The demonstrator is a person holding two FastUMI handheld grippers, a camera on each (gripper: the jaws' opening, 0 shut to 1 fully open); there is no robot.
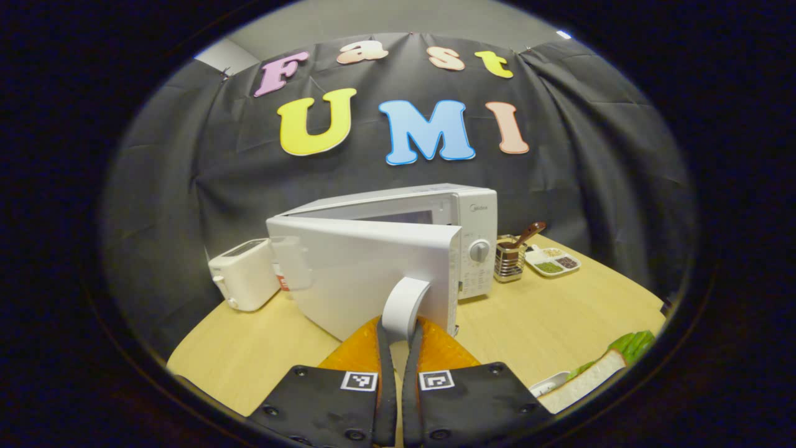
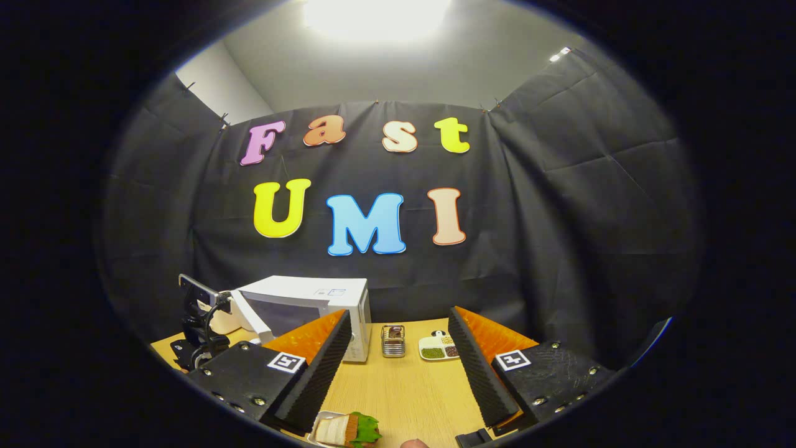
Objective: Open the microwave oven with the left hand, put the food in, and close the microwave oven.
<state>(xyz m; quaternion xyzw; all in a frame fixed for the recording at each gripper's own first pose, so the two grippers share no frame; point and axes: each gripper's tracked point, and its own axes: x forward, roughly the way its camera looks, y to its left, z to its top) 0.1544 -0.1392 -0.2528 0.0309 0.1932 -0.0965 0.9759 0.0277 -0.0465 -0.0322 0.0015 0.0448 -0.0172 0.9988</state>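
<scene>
In the left gripper view, the left hand-held gripper [image 1: 398, 345] had its two fingers clamped together on the white door handle [image 1: 404, 306], which rose straight out from between them. That grip suited the job: the microwave door [image 1: 367, 274] hinged at its left edge, so pulling on the handle at the free edge gave the most leverage. The door stood partly swung out from the microwave oven [image 1: 429, 211], with a wedge of cavity showing above it, so the opening step looked under way but not finished.

In the right gripper view, the right hand-held gripper [image 2: 398, 367] hung with its fingers spread wide apart, holding nothing. Just below it, at the near edge of the bench [image 2: 404, 386], lay the food [image 2: 348, 429], a sandwich with green leaf on a small white tray [image 2: 323, 418]. The spread fingers above it looked like readiness to pick it up once the door was clear; the same sandwich showed at the lower right of the left gripper view, near the bench's front.

Farther back, beside the oven's control panel, stood a wire caddy [image 1: 509, 260] with a spoon, then a divided white dish [image 1: 552, 260] of seasonings, both out of the door's swing. Left of the oven sat a white toaster [image 1: 245, 283], near the door's hinge side.
</scene>
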